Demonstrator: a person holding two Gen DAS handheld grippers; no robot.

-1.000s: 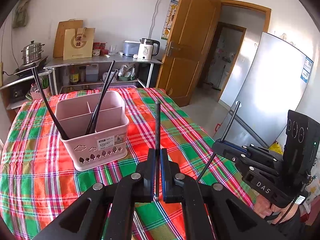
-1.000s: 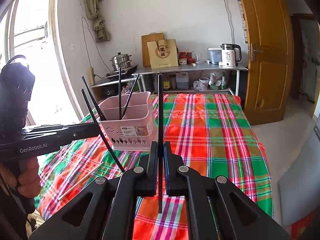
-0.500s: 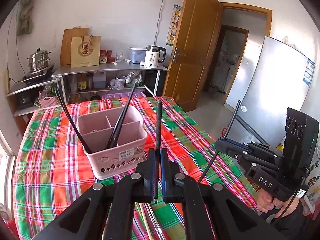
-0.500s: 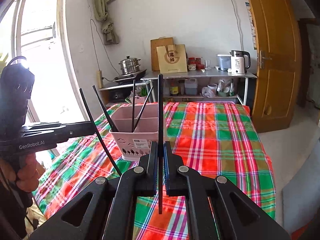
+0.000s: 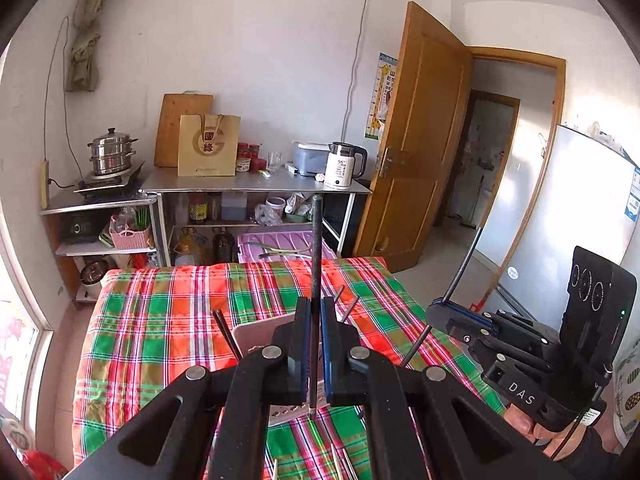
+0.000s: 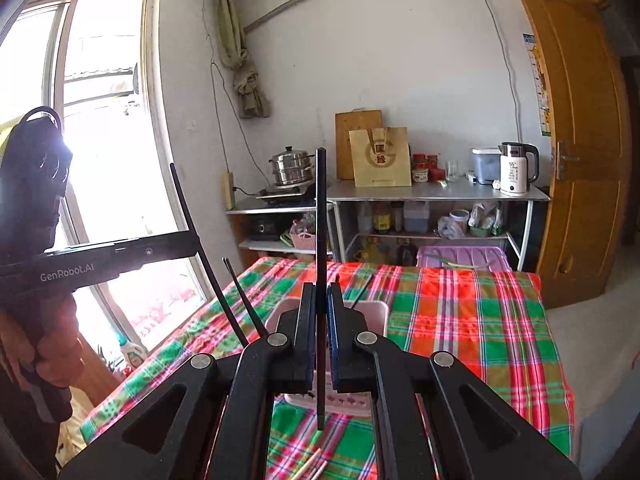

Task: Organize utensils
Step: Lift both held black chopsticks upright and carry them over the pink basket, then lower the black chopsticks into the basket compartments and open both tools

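My left gripper (image 5: 315, 312) is shut on a black chopstick (image 5: 316, 248) held upright. My right gripper (image 6: 319, 300) is shut on another black chopstick (image 6: 320, 216), also upright. Both are raised high above the pink utensil caddy (image 5: 256, 336), which my fingers mostly hide; it shows in the right wrist view (image 6: 372, 312) too. Several black chopsticks (image 5: 226, 332) lean in the caddy. In the left wrist view the right gripper (image 5: 444, 308) is at the right with its chopstick (image 5: 460, 272). In the right wrist view the left gripper (image 6: 192, 244) is at the left.
The table has a red and green plaid cloth (image 5: 160, 320). Pale wooden chopsticks (image 6: 316, 464) lie on it near the front edge. A steel shelf (image 5: 256, 186) with a kettle (image 5: 344, 166) stands behind the table. A wooden door (image 5: 420, 140) is open at the right.
Both grippers have risen and tilted up with their chopsticks. The caddy has dropped low in both views and is now mostly behind my fingers.
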